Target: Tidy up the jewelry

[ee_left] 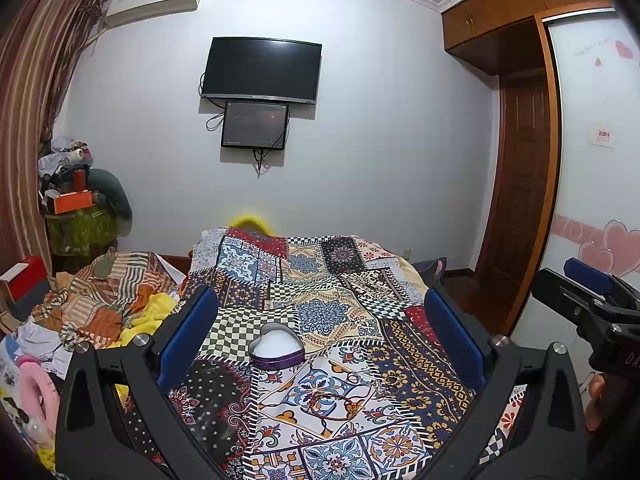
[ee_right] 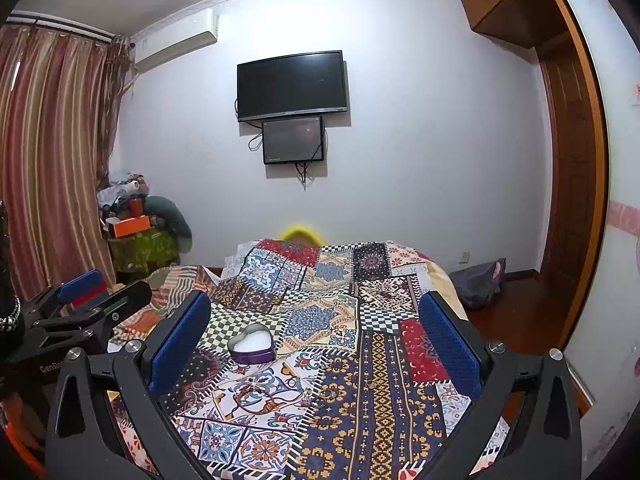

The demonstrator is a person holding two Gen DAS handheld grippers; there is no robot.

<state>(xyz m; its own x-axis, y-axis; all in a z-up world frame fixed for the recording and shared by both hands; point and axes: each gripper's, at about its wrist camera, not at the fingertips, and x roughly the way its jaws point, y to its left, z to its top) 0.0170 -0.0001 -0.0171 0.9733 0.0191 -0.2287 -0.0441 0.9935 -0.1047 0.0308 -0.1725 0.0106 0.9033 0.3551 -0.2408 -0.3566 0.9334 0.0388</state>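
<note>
1. We face a patchwork bedspread [ee_left: 320, 280] in a bedroom.
2. Our left gripper [ee_left: 320, 344] and right gripper [ee_right: 316, 344] are both spread wide, holding nothing.
3. Just ahead lies a thin red bracelet [ee_left: 334, 402] — light, limp, best pinched at one strand — with perhaps rings beside it; beyond sits the open heart-shaped box [ee_left: 277, 346].

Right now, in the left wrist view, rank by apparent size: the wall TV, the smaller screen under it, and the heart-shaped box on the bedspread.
1. Wall TV, clearly the largest.
2. and 3. Smaller screen and heart-shaped box look about alike; the box sits much nearer the camera, so I won't rank them.
</note>
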